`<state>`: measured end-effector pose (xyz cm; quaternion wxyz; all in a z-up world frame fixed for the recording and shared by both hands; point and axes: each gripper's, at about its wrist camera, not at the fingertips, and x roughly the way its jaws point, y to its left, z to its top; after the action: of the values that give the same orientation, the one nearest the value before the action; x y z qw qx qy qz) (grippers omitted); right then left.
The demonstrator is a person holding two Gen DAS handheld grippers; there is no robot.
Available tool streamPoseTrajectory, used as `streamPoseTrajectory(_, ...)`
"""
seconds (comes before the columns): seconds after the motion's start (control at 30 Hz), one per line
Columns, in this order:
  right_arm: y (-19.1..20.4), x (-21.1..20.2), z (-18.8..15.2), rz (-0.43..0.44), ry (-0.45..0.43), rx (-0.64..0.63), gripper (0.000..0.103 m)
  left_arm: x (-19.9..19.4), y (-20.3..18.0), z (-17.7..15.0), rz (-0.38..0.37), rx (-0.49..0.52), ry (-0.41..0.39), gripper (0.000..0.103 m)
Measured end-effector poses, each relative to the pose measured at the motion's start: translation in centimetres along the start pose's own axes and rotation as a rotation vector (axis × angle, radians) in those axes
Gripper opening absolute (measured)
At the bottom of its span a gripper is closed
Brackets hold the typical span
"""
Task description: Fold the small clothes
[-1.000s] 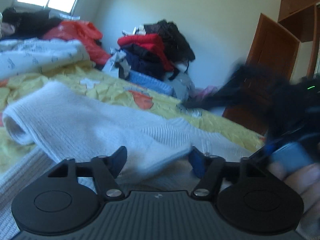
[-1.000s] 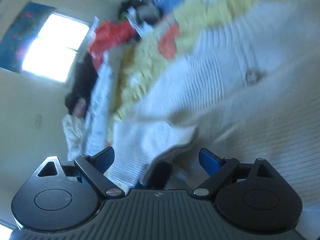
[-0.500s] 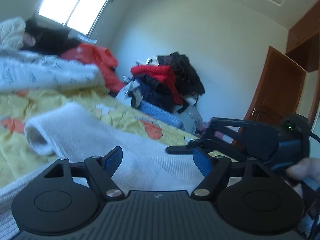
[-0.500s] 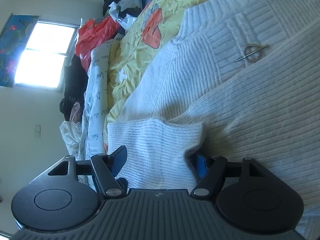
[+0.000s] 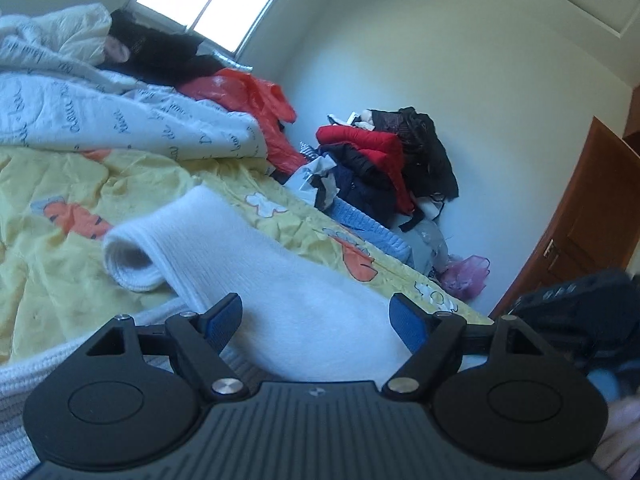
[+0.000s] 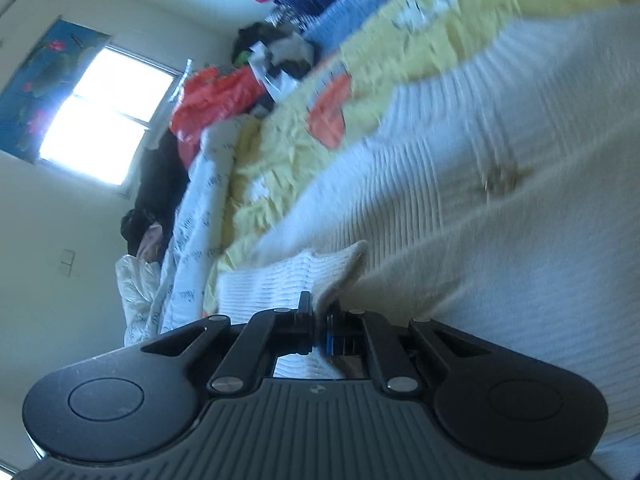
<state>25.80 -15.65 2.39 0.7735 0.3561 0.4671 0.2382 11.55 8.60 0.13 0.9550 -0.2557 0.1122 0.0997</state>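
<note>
Ahead of the left wrist camera, the left gripper [image 5: 316, 320] stands spread wide and grasps nothing; the white knit sweater [image 5: 288, 280] lies on the yellow bedsheet [image 5: 80, 184], one sleeve [image 5: 160, 240] stretching away from the fingers toward the window.

Seen from the right wrist, the right gripper [image 6: 318, 320] is clenched on a sweater edge [image 6: 332, 276], close beside the folded flap. Judging by this, a fold is starting; next, that edge likely needs carrying across the sweater's body.
</note>
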Motion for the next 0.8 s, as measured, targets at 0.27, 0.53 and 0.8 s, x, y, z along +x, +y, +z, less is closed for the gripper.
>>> streamPoseTrajectory(0.27, -3.6, -6.2, 2.7, -0.061, -0.083, 0.014, 0.007, 0.0, -0.1, -0.1, 0.008, 0.006, 0.005, 0.085)
streamPoseTrajectory(0.53, -7.7, -10.1, 3.1, -0.025, -0.09, 0.098, 0.017, 0.0, -0.3, -0.2, 0.01, 0.009, 0.004, 0.085)
streamPoseTrajectory(0.8, -4.4, -2.6, 0.7, -0.052, 0.085, 0.039, 0.055, 0.2, -0.2, -0.2, 0.018, 0.012, 0.017, 0.085)
